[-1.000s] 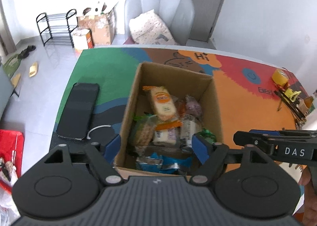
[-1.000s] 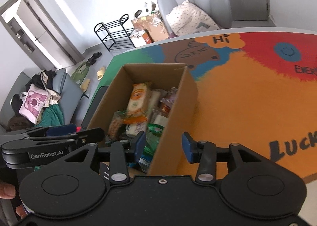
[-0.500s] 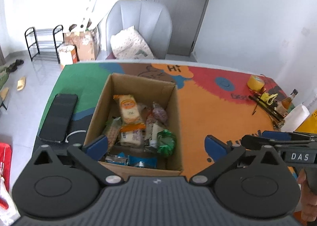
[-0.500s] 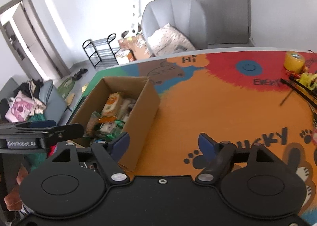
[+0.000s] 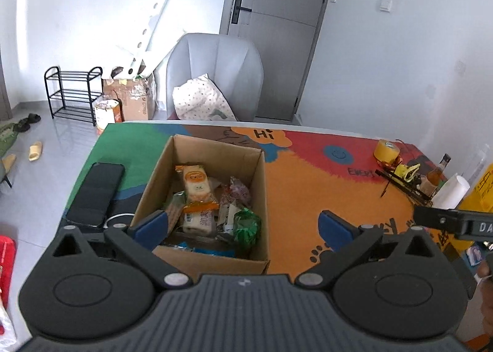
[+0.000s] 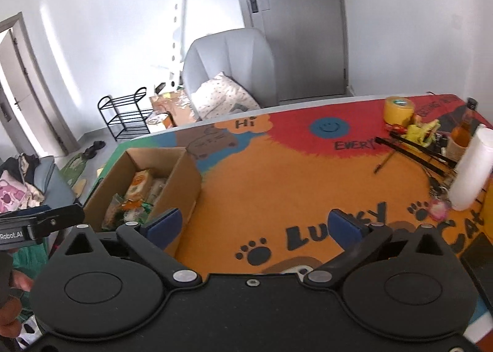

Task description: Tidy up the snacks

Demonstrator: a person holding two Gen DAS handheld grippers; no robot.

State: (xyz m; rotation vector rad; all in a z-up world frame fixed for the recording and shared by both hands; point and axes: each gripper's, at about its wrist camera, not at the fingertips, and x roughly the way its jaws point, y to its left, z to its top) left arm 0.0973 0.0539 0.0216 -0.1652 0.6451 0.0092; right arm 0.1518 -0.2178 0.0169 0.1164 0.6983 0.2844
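Holding packed snacks (image 5: 200, 194), cardboard box (image 5: 215, 256) stands on desk (image 5: 302, 198); left gripper (image 5: 242, 225) and right gripper (image 6: 255, 225) jaws, just opened, gape wide and empty, seemingly finished.

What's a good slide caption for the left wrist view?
Open left gripper above a cardboard box of snack packets on a colourful mat.

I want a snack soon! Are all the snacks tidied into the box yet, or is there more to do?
Looks nearly done: the snack packets all sit inside the cardboard box, and none show loose on the colourful mat. Nothing is in hand: the left gripper and right gripper have just opened wide and hold nothing. What is left, if anything, I can't tell.
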